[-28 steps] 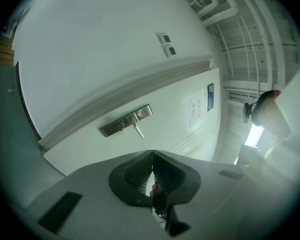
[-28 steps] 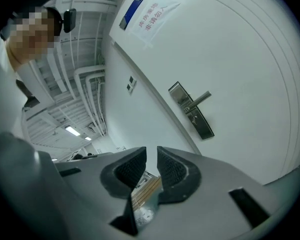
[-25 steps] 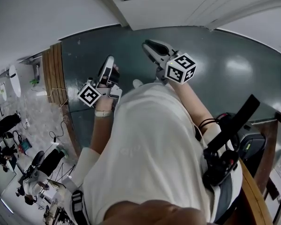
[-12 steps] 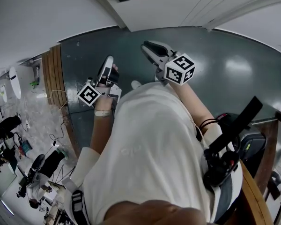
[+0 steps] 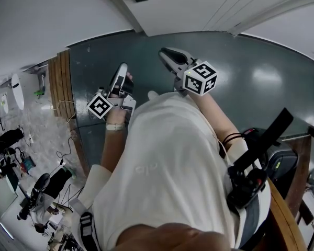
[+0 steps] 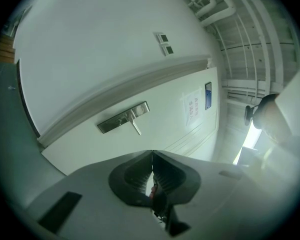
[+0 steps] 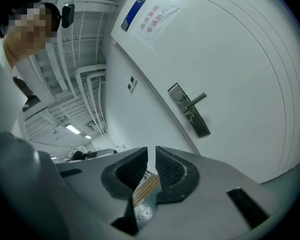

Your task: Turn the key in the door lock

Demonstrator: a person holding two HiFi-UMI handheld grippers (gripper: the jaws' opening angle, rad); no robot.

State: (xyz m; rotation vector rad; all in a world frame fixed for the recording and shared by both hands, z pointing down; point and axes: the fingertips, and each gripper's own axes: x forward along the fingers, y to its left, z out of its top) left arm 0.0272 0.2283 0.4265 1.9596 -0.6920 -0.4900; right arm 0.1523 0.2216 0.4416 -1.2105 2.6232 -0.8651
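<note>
So nothing was done yet: the grey left gripper (image 6: 152, 155) had shut jaws, and the grey right gripper (image 7: 151, 155) had empty jaws, just closing but slightly apart, far from the silver door lock (image 7: 189, 110).

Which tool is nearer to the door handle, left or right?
Right, by a little. The right tool, its empty jaws just closing further, reaches toward the door handle; the left tool is held farther back. Neither touches it.
</note>
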